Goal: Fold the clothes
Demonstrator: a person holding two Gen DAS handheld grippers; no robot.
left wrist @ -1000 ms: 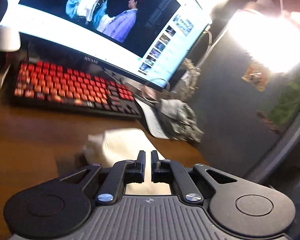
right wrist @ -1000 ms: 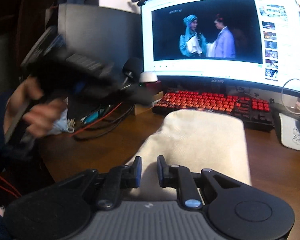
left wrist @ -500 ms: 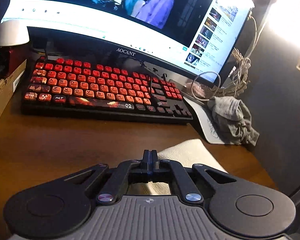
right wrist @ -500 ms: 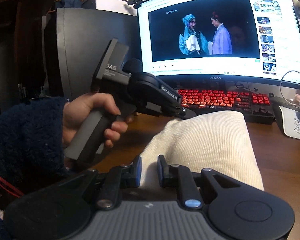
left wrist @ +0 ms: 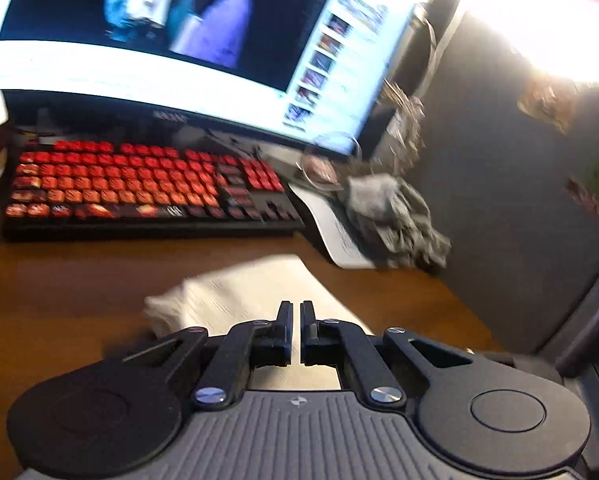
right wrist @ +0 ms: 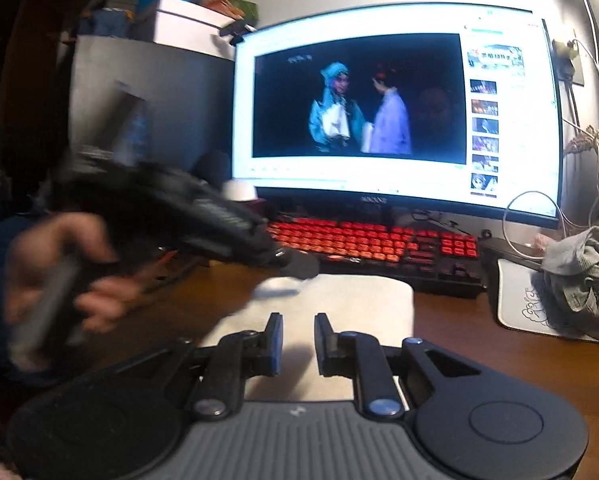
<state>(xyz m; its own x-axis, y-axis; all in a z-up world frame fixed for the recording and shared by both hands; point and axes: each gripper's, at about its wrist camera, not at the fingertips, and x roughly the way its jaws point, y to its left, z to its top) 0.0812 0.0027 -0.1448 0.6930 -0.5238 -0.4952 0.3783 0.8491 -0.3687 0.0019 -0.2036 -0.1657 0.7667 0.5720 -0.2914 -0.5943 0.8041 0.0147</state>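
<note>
Half a second ago the left gripper's (left wrist: 296,322) fingers were pressed together over the near edge of the cream cloth (left wrist: 255,292); now a narrow slit shows between them, with nothing pinched in it, and the left wrist view has swung so that more of the cloth lies ahead of the tips. In the right wrist view the left gripper (right wrist: 299,266) has gone from sharp to blurred and sits lower, its tip now at the far left corner of the cloth (right wrist: 351,300), where a small bump of fabric is raised; whether it touches that corner cannot be told through the blur. The monitor (right wrist: 395,108) has dropped lower in that view.

The right gripper (right wrist: 298,340) keeps the same modest gap between its fingers, which hang over the near part of the cloth without gripping it.

The cloth lies folded flat on the brown worktop (right wrist: 479,344), just in front of the red keyboard (right wrist: 375,240). A crumpled grey garment (right wrist: 583,276) sits on the white mouse mat (right wrist: 519,304) to the right, well apart from the cloth.

The left hand (right wrist: 59,272), blurred, wraps the gripper's handle, with a dark blue sleeve behind it; the gripper slants down towards the worktop.
</note>
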